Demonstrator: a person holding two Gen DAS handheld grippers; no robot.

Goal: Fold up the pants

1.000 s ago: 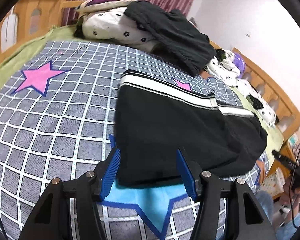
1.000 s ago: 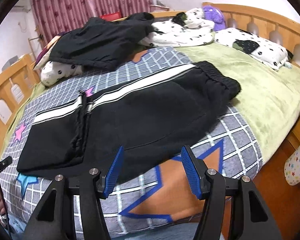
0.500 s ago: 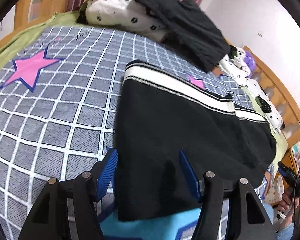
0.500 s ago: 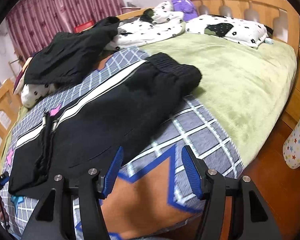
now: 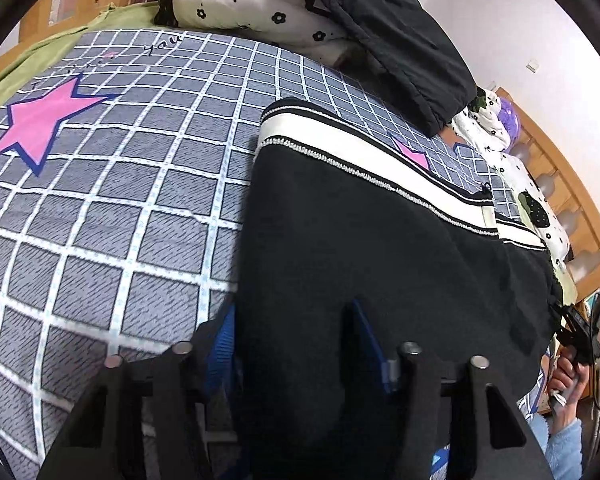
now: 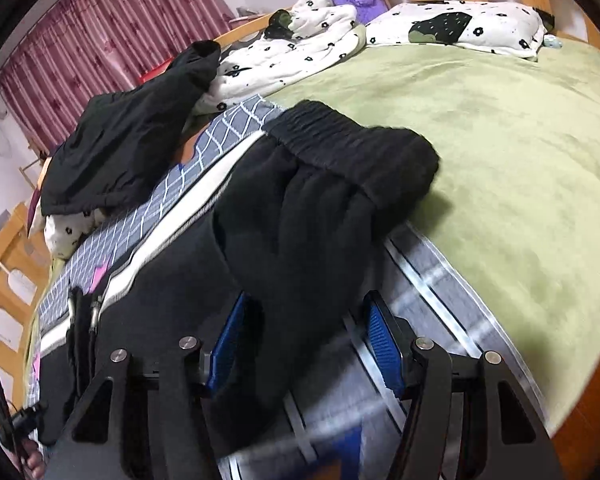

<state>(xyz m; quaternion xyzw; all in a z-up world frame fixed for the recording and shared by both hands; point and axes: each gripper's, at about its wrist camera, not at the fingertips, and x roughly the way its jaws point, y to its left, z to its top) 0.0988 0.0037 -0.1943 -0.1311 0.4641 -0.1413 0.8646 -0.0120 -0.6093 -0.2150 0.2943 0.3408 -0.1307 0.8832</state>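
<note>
Because the black pants (image 5: 372, 248) lying flat on the bed (image 6: 500, 128) look thick, soft and floppy, each wide-open tool, left (image 5: 292, 344) and right (image 6: 304, 340), should pinch both layers at the near edge.

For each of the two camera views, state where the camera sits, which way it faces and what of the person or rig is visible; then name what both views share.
Left wrist: sits on the left hand-held gripper, low over the leg end of the black pants, facing along the grid blanket; its own open fingers show.
Right wrist: sits on the right hand-held gripper, facing the pants' elastic waistband and the green bedsheet; open fingers show.
Shared: the pants, blanket, and the dark jacket.
</note>
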